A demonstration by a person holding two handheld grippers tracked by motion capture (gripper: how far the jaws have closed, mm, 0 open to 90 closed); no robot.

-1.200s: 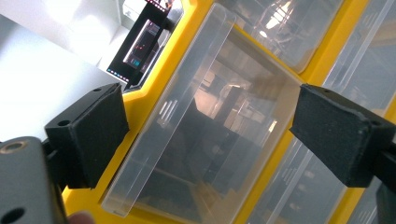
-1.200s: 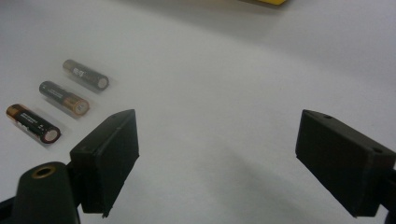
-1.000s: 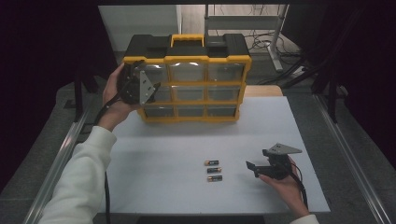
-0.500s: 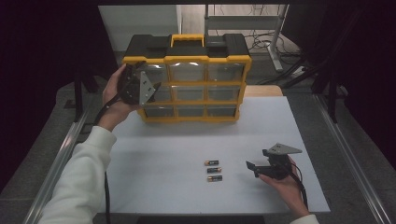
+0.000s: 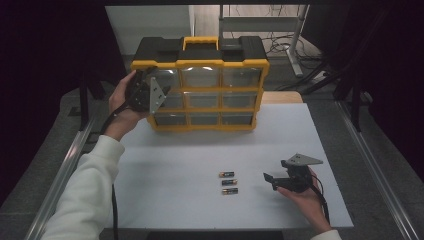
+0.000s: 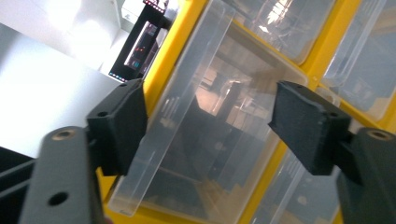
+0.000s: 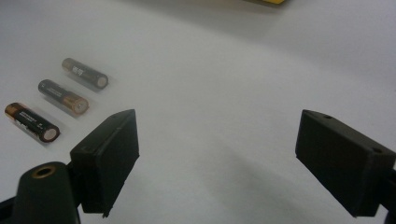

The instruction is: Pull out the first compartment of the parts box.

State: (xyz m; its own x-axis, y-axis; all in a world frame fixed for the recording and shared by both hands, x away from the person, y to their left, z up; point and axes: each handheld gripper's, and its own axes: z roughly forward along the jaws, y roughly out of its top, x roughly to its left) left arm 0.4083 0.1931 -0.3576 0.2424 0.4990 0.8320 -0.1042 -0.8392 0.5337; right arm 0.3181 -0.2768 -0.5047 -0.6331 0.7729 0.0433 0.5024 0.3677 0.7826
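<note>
A yellow and black drawer cabinet [image 5: 200, 91] with clear drawers stands at the back of the table. My left gripper [image 5: 161, 94] is held at its left column. In the left gripper view, the left gripper [image 6: 208, 126] straddles a clear drawer [image 6: 205, 107] that sticks out a little. Its jaws have just been closing, with the drawer front between them and a gap still at the right pad. Three AA batteries [image 5: 229, 182] lie in a row on the white tabletop [image 5: 170, 165]. My right gripper [image 5: 270, 181] rests open just right of the batteries [image 7: 63, 96], with nothing between its jaws [image 7: 217, 158].
The cabinet's black lid and yellow handle [image 5: 200, 42] rise behind the drawers. Metal rails [image 5: 65, 165] run along both sides of the table. A sleeved forearm [image 5: 85, 195] crosses the near left. Cables trail from both grippers.
</note>
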